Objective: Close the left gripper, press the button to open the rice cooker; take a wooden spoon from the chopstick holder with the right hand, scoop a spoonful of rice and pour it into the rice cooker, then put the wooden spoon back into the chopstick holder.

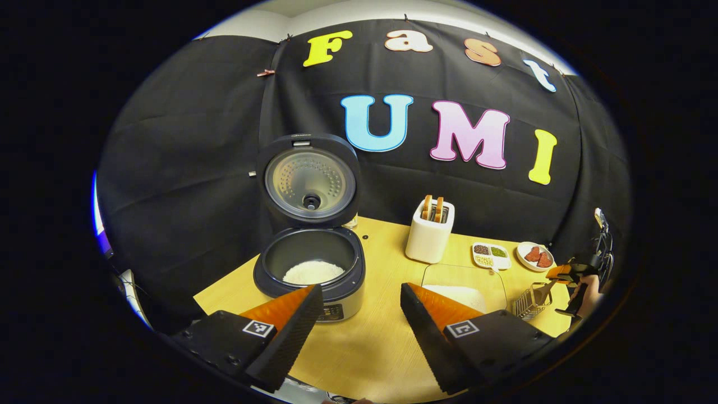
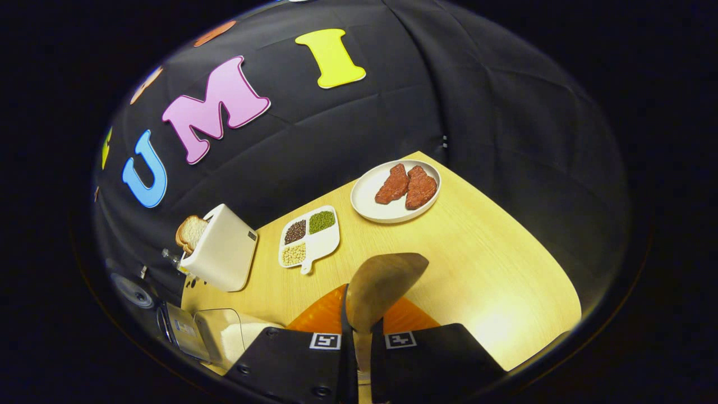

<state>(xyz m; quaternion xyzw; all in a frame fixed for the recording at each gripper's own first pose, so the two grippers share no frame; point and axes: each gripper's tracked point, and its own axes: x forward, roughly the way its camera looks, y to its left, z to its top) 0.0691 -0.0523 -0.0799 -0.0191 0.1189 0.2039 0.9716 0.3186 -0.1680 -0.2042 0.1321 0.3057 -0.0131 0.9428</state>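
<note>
pinching the wooden spoon [image 2: 381,289] between its jaws, the right gripper [image 2: 362,336] hangs over the tabletop [image 2: 493,252] — the left gripper [image 1: 359,320], jaws spread, faces the open rice cooker [image 1: 311,264] with rice inside.

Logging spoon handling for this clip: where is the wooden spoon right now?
In the right gripper view the wooden spoon is clamped between the right hand-held gripper fingers, bowl up, above the table, with the divided bean dish just beyond it.
</note>
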